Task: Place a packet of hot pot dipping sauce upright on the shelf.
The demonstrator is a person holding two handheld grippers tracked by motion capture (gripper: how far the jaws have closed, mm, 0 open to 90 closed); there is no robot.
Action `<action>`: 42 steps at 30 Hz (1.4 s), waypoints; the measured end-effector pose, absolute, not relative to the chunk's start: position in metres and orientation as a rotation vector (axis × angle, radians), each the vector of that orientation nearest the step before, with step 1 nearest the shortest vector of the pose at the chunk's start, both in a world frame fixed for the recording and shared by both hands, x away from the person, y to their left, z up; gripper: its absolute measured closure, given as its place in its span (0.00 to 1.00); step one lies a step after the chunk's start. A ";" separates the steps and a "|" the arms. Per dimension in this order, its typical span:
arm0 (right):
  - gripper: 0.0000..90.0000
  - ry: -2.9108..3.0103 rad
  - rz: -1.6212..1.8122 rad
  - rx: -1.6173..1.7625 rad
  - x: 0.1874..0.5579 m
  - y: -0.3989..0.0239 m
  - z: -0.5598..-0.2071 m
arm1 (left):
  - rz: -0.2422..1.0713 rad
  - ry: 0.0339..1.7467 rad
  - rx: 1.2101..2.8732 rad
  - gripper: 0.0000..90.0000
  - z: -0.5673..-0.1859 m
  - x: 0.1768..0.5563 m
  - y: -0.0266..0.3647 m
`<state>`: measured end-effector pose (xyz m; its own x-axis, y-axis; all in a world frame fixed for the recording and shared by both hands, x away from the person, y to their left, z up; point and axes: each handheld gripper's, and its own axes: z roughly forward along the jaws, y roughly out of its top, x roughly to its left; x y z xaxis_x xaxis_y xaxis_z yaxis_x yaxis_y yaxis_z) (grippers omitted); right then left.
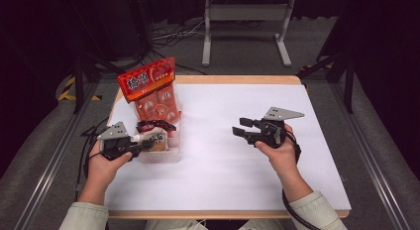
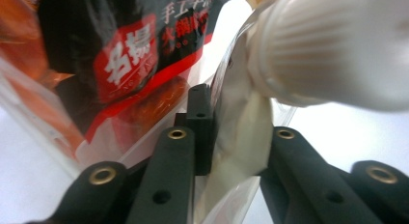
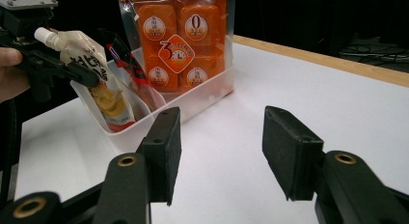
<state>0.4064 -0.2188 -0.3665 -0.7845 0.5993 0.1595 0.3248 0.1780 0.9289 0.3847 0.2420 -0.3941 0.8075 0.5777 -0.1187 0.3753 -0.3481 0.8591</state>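
Pouch going into the bin

Left gripper (image 1: pixel 143 144) pinches the spouted pouch (image 3: pixel 103 84) at the bin's (image 1: pixel 174 153) near-left corner, by the table's left edge. Right gripper (image 3: pixel 219 142) waits wide, empty. Next, probably: release and withdraw without tipping the orange pack (image 1: pixel 153 93).

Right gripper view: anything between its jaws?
No. The right gripper has its jaws apart over bare white table, with the bin of snack packs farther off.
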 end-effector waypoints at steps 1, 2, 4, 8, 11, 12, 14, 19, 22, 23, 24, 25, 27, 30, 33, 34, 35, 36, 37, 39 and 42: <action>0.55 2.210 1.645 0.891 0.406 -0.219 -0.366 | 0.249 0.714 1.975 0.85 -0.394 0.384 0.243; 0.54 2.208 1.644 0.891 0.406 -0.220 -0.366 | 0.255 0.719 1.967 0.83 -0.394 0.383 0.243; 0.53 2.203 1.643 0.895 0.406 -0.221 -0.365 | 0.264 0.737 1.945 0.66 -0.392 0.381 0.246; 0.50 2.192 1.633 0.896 0.404 -0.226 -0.362 | 0.294 0.746 1.919 0.45 -0.389 0.373 0.250; 0.46 2.188 1.609 0.894 0.401 -0.232 -0.360 | 0.326 0.755 1.906 0.34 -0.386 0.364 0.256; 0.45 2.184 1.601 0.893 0.400 -0.235 -0.359 | 0.331 0.750 1.902 0.32 -0.385 0.361 0.259; 0.44 2.178 1.590 0.897 0.398 -0.240 -0.357 | 0.345 0.757 1.895 0.28 -0.384 0.356 0.263; 0.41 2.160 1.559 0.921 0.393 -0.257 -0.357 | 0.384 0.793 1.854 0.18 -0.385 0.344 0.275; 0.38 2.155 1.536 0.941 0.390 -0.268 -0.360 | 0.401 0.811 1.841 0.15 -0.388 0.340 0.277; 0.38 2.151 1.529 0.946 0.389 -0.272 -0.361 | 0.409 0.815 1.844 0.14 -0.389 0.338 0.278; 0.37 2.146 1.526 0.957 0.388 -0.275 -0.362 | 0.410 0.831 1.838 0.13 -0.391 0.336 0.278; 0.36 2.143 1.515 0.966 0.386 -0.280 -0.364 | 0.415 0.833 1.842 0.13 -0.392 0.335 0.279; 0.35 2.138 1.500 0.977 0.384 -0.287 -0.367 | 0.424 0.854 1.838 0.12 -0.396 0.332 0.282; 0.34 2.132 1.483 0.993 0.382 -0.294 -0.370 | 0.435 0.874 1.834 0.10 -0.400 0.332 0.286; 0.31 2.123 1.464 1.015 0.378 -0.303 -0.376 | 0.435 0.919 1.830 0.09 -0.408 0.332 0.292; 0.30 2.118 1.456 1.017 0.377 -0.306 -0.379 | 0.437 0.935 1.832 0.09 -0.413 0.333 0.293; 0.29 2.116 1.444 1.025 0.376 -0.310 -0.381 | 0.442 0.946 1.835 0.08 -0.417 0.334 0.295; 0.29 2.114 1.434 1.036 0.374 -0.314 -0.384 | 0.442 0.960 1.836 0.08 -0.420 0.334 0.296; 0.29 2.114 1.427 1.047 0.373 -0.316 -0.386 | 0.440 0.970 1.834 0.07 -0.423 0.335 0.297; 0.29 2.118 1.408 1.057 0.372 -0.322 -0.391 | 0.440 0.986 1.839 0.07 -0.429 0.337 0.299; 0.29 2.124 1.390 1.081 0.369 -0.329 -0.399 | 0.424 1.020 1.831 0.07 -0.437 0.339 0.301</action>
<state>0.3694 -0.3295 -0.3993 -0.6318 0.7695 0.0934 0.3938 0.2149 0.8937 0.3394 0.3011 -0.4369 0.5898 0.7951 -0.1413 0.4611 -0.1880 0.8672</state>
